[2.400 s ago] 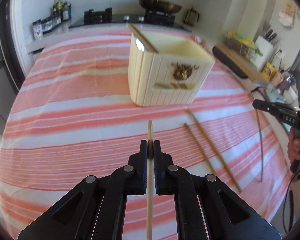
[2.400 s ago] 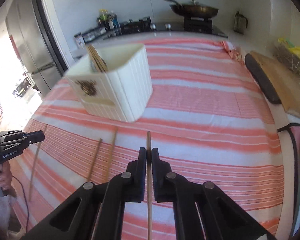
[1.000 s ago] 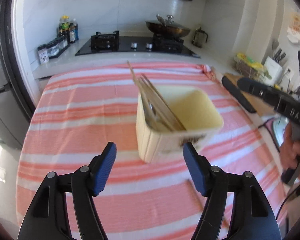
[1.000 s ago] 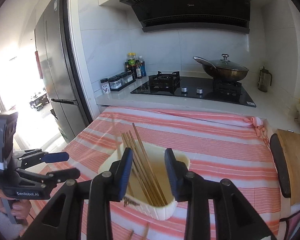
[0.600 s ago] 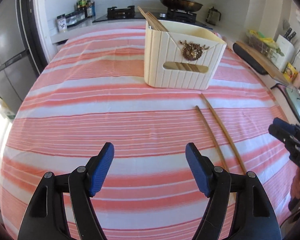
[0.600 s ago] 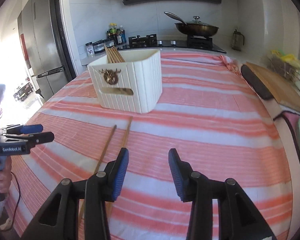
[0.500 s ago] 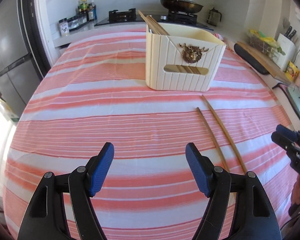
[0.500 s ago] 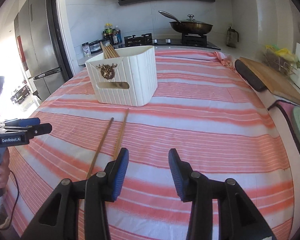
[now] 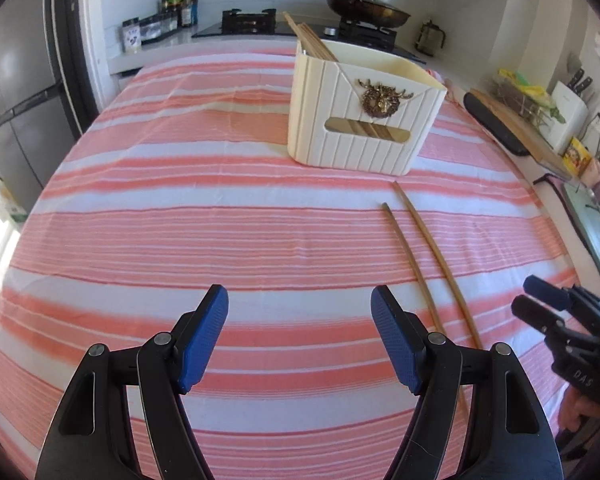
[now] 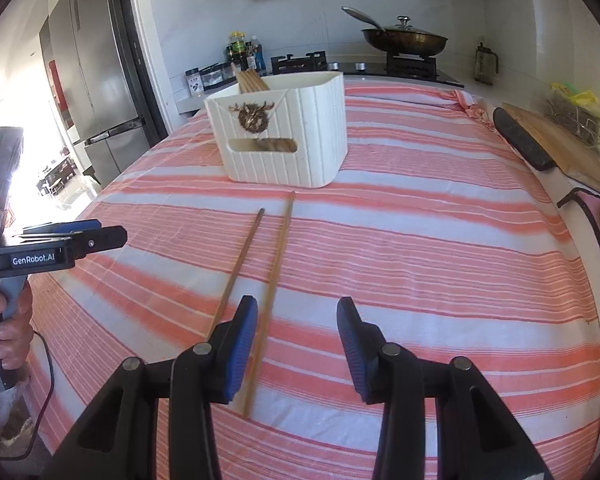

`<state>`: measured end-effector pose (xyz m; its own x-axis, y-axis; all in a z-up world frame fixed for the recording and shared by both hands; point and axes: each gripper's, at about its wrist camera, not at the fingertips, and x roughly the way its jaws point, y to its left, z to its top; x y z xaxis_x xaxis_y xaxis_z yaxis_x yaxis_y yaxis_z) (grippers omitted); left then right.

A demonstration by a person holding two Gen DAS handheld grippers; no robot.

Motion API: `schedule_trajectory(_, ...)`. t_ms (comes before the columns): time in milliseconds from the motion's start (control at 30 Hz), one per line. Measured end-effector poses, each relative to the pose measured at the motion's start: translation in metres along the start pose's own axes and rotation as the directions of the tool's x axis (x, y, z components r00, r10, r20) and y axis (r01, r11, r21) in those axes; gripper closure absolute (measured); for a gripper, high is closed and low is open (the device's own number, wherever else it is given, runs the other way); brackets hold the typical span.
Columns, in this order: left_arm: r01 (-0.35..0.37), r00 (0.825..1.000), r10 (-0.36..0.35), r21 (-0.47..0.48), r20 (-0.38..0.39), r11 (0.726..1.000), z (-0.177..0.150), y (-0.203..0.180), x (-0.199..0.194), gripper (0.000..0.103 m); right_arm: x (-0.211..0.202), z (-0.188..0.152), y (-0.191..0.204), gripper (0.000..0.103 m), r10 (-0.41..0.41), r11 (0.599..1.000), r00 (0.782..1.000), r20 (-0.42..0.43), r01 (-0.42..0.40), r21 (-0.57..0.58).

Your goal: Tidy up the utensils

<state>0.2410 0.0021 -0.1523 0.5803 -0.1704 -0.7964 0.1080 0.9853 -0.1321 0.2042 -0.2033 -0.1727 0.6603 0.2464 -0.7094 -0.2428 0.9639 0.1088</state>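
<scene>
A cream ribbed utensil box [image 9: 360, 120] [image 10: 284, 136] stands on the striped tablecloth, with several wooden chopsticks [image 9: 312, 42] [image 10: 252, 80] leaning in its back corner. Two loose chopsticks [image 9: 428, 264] [image 10: 260, 276] lie side by side on the cloth in front of the box. My left gripper [image 9: 300, 340] is open and empty, low over the near cloth, left of the loose pair. My right gripper [image 10: 296, 344] is open and empty, its left finger just over the near ends of the loose chopsticks. It also shows in the left wrist view [image 9: 540, 304].
The pink-and-white striped cloth [image 9: 180, 240] covers the whole table. A cutting board [image 10: 556, 148] and knife block [image 9: 568, 108] sit at the right. A stove with a pan [image 10: 404, 40] and spice jars [image 9: 160, 20] line the back counter; a fridge [image 10: 96, 92] stands left.
Both grippers held a chopstick earlier, then rose over the box and opened, leaving the chopsticks in it. Both have come back down, open, to the near side of the table by the loose pair.
</scene>
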Motion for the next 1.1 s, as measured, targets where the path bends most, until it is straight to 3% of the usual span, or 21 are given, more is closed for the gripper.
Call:
schedule_trajectory(167, 0.033, 0.999, -0.033, -0.015, -0.019, 0.999, -0.006, -0.005, 0.003, 0.027, 0.020, -0.005, 0.016, 0.061, 0.028, 0.999, 0.997, -0.073, -0.030, -0.034)
schedule_trajectory(300, 0.046, 0.999, -0.046, 0.007, -0.021, 0.999, -0.008, -0.016, 0.004, 0.027, 0.044, -0.003, 0.024, 0.061, 0.005, 0.998, 0.991, -0.132, -0.013, -0.063)
schedule_trajectory(367, 0.047, 0.999, -0.046, 0.015, -0.029, 0.999, -0.008, -0.020, 0.006, 0.027, 0.053, -0.003, 0.024, 0.069, -0.010, 0.998, 0.987, -0.163, -0.001, -0.065)
schedule_trajectory(400, 0.045, 0.998, -0.044, 0.019, -0.033, 0.999, -0.009, -0.022, 0.007, 0.027, 0.056, -0.004, 0.025, 0.080, -0.011, 0.997, 0.985, -0.172, -0.001, -0.071)
schedule_trajectory(433, 0.043, 0.998, -0.042, 0.022, -0.039, 0.999, -0.009, -0.025, 0.009, 0.027, 0.055, -0.005, 0.025, 0.090, -0.028, 0.996, 0.986, -0.161, 0.015, -0.084)
schedule_trajectory(500, 0.043, 0.998, -0.042, 0.024, -0.048, 0.999, -0.010, -0.029, 0.012, 0.027, 0.053, -0.006, 0.022, 0.096, -0.046, 0.997, 0.986, -0.161, 0.034, -0.076)
schedule_trajectory(667, 0.072, 0.996, -0.072, -0.005, -0.048, 0.997, -0.008, -0.048, 0.021, 0.020, 0.042, -0.014, 0.004, 0.096, -0.088, 0.996, 0.986, -0.143, 0.086, -0.016)
schedule_trajectory(800, 0.080, 0.996, -0.079, 0.004, -0.045, 0.997, -0.006, -0.071, 0.033, 0.020, 0.029, -0.025, -0.014, 0.096, -0.145, 0.988, 0.981, -0.128, 0.150, 0.027)
schedule_trajectory(900, 0.048, 0.998, -0.047, 0.037, -0.049, 0.998, -0.006, -0.089, 0.047, 0.020, 0.019, -0.033, -0.025, 0.096, -0.196, 0.978, 0.973, -0.123, 0.202, 0.044)
schedule_trajectory(1100, -0.069, 0.995, 0.078, 0.148, -0.059, 0.987, -0.017, -0.109, 0.067, 0.020, 0.006, -0.043, -0.040, 0.096, -0.215, 0.971, 0.969, -0.121, 0.225, 0.082)
